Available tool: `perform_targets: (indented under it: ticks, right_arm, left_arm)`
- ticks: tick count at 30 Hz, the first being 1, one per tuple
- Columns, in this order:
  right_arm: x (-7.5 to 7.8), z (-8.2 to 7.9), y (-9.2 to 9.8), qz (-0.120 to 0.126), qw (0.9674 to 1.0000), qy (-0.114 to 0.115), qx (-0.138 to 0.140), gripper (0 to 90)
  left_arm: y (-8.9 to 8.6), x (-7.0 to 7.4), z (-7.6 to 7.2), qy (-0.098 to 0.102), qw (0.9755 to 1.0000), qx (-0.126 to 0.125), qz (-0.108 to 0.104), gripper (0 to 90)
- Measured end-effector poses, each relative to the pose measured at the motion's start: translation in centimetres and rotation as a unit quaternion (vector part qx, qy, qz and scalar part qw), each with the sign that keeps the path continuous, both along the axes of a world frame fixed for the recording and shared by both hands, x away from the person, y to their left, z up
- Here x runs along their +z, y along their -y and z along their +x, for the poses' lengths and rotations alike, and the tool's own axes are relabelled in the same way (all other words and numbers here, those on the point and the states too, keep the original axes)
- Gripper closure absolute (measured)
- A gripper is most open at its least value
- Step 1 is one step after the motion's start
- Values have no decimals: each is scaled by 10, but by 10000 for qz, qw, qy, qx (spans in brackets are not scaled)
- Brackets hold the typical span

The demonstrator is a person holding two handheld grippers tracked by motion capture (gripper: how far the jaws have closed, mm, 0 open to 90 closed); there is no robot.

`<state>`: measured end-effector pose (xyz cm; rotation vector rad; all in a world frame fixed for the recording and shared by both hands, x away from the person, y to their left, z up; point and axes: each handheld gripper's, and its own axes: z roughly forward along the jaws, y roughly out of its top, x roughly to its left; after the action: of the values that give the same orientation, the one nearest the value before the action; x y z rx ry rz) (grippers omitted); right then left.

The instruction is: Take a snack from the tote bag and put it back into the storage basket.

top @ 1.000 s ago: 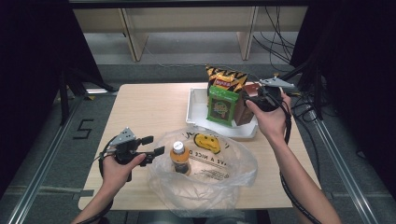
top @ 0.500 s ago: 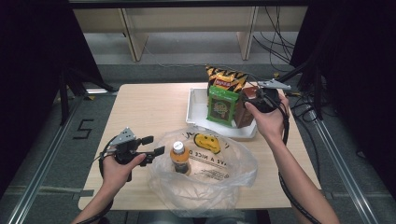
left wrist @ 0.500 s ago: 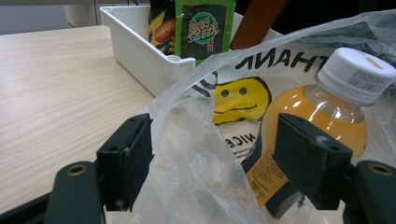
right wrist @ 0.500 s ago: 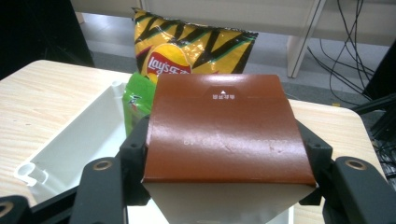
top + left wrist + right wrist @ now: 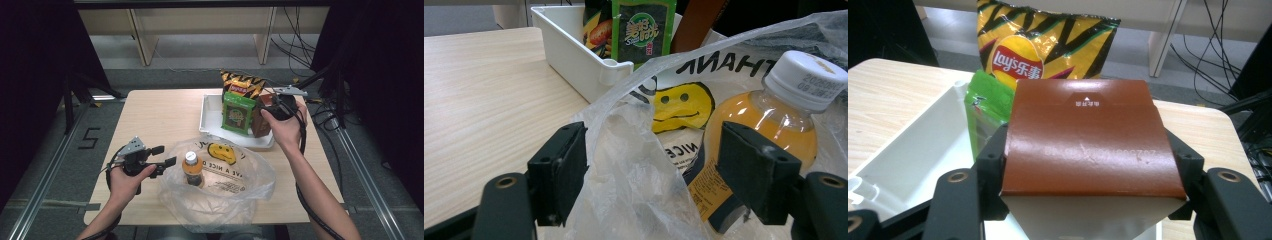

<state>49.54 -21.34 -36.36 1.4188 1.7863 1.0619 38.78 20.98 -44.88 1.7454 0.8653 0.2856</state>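
Observation:
My right gripper is shut on a brown box, one jaw on each side, holding it upright at the right end of the white tray. A green snack packet and a yellow chips bag stand in the tray to its left and behind it. My left gripper is open at the left rim of a clear plastic bag, with loose film between its jaws. An orange drink bottle stands inside the bag.
The bag carries a yellow smiley print and lies at the table's near edge. Bare wooden tabletop stretches to the left of the tray. Cables trail on the floor at the back right, and a wooden shelf frame stands behind the table.
My right hand has shifted slightly left and nearer with the brown box, closer to the green packet. The left gripper, bag and bottle have stayed put.

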Motion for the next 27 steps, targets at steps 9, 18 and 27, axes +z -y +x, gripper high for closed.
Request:
perform_targets:
  ticks: [9,18,27]
  right_arm:
    - [-8,6,-3,62,9999,-69,-64,387]
    - [-14,8,-6,68,9998,-139,-136,385]
    - [-18,10,-7,18,9996,-233,-127,382]
  left_arm:
    - [0,0,0,2,10000,0,3,274]
    - [0,0,0,13,10000,-18,-20,275]
    - [0,0,0,17,10000,-11,-24,275]
